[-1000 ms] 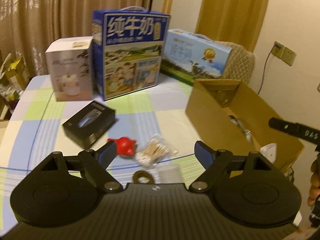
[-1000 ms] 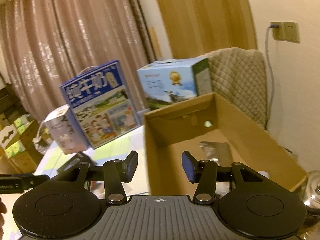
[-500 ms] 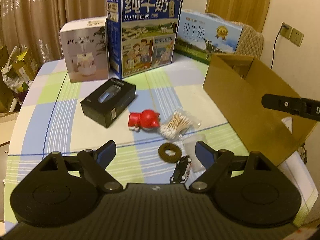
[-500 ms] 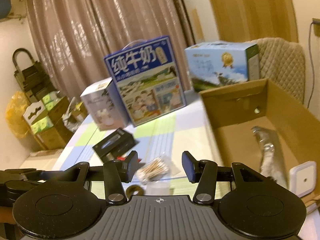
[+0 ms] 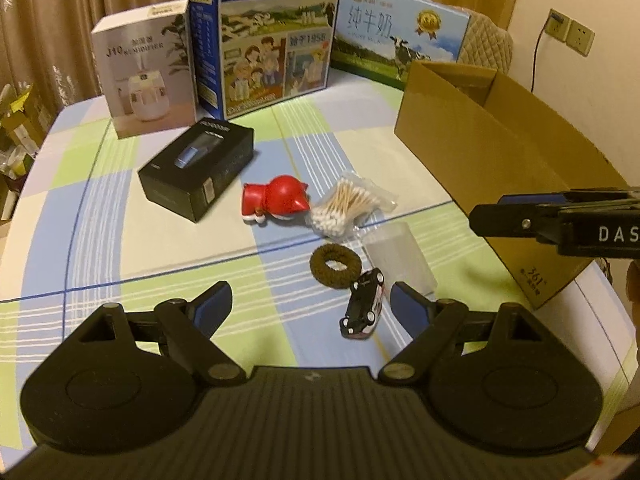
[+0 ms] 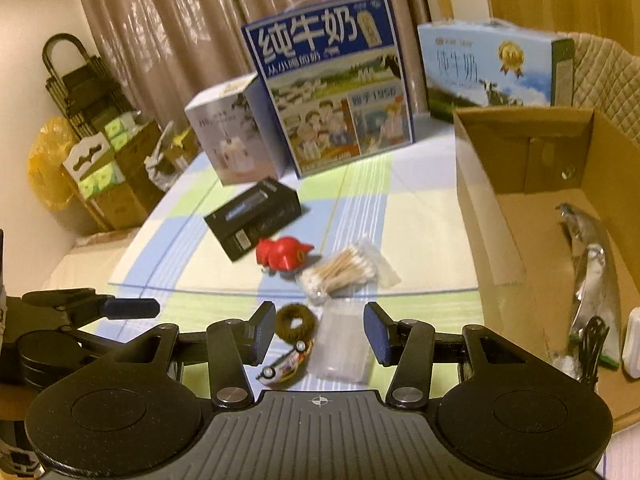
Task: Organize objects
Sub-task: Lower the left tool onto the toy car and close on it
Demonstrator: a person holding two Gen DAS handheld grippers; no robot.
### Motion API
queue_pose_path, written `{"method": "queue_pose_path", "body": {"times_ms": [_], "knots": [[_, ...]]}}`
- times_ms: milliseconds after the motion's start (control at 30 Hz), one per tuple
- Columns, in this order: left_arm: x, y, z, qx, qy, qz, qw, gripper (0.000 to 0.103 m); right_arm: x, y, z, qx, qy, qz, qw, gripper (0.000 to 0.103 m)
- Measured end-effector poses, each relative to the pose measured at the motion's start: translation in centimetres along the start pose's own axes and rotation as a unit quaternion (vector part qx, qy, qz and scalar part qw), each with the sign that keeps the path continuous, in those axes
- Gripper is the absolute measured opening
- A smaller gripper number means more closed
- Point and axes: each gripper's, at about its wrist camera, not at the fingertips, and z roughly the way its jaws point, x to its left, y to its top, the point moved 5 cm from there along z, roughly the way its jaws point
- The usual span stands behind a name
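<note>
Small items lie on the checked tablecloth: a black box (image 5: 197, 172), a red figurine (image 5: 276, 199), a bag of cotton swabs (image 5: 348, 204), a brown hair tie (image 5: 335, 266), a clear plastic case (image 5: 400, 258) and a toy car (image 5: 363, 308). My left gripper (image 5: 310, 306) hovers open above the near table, the car just inside its right finger. My right gripper (image 6: 320, 334) is open over the hair tie (image 6: 294, 322), the case (image 6: 344, 338) and the car (image 6: 286, 362). An open cardboard box (image 6: 532, 216) at the right holds a foil packet (image 6: 592, 264) and a white item.
Two milk cartons (image 5: 272, 36) (image 5: 400, 36) and a white humidifier box (image 5: 148, 68) stand along the table's far edge. A padded chair back (image 5: 486, 46) rises behind the cardboard box (image 5: 480, 148). Stacked boxes (image 6: 112, 168) sit on the floor at the left.
Both grippers drew back and tilted down toward the table; the hair tie, case and toy car came into view. The right gripper swung left, away from the cardboard box, and its jaws opened wider.
</note>
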Motion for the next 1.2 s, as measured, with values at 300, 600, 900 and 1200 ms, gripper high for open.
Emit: {"method": "queue_pose_path", "body": {"times_ms": [300,600,900,1200], "knots": [[-1.4,-1.3,2.9,0.030,-0.021,0.038,0.9986,0.079,-1.3,-1.3,2.4,0.035,0.001,0.021,0.999,0.046],[-2.5,-2.0,5.6,0.048,-0.040,0.064,0.9960,0.044,-1.3,-1.9,4.5,0.061,-0.007,0.014,0.998,0.046],[-3.4,-2.0,7.6,0.050,-0.062,0.060,0.9950,0.033,-1.5,-2.0,5.5,0.069,-0.016,0.014,0.997,0.046],[-3.5,-2.6,7.3,0.063,-0.062,0.071,0.9936,0.019,-1.5,-2.2,5.8,0.076,-0.019,0.013,0.997,0.046]]}}
